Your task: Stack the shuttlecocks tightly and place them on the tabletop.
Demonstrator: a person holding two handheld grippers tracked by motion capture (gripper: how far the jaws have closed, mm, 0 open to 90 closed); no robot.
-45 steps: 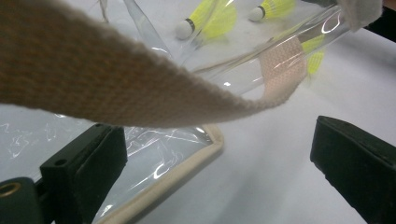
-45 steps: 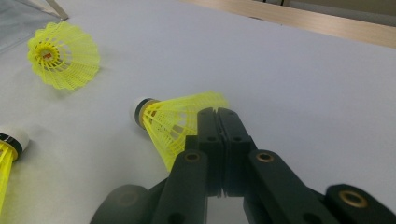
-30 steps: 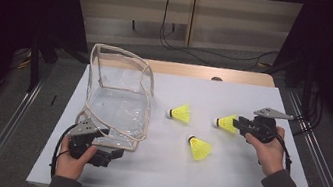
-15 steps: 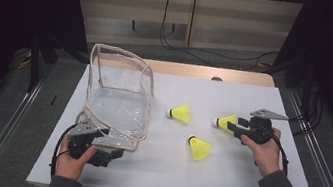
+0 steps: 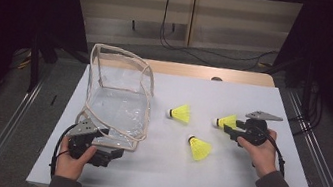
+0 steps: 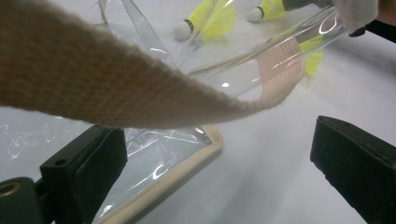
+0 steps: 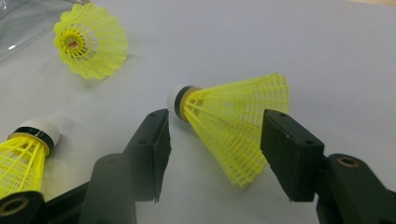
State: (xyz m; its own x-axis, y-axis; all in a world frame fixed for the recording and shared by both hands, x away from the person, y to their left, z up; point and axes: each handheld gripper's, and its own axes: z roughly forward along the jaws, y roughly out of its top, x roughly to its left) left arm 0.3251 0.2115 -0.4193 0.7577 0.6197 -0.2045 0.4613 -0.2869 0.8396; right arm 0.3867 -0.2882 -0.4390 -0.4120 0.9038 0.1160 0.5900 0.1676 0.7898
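While my right gripper [image 7: 212, 151] has just been opening, its jaws stand apart on either side of a yellow shuttlecock [image 7: 233, 126], pads clear of the skirt. That shuttlecock lies on its side on the white table [image 5: 221, 183], white cork pointing away from me. My left gripper [image 6: 215, 177] stands open at the clear bag [image 5: 117, 101]'s rim.

A lab-like test bay: white worktable [image 5: 221, 183], metal floor rails [image 5: 7, 129], dangling wall cables [image 5: 174, 29], dark surrounds.
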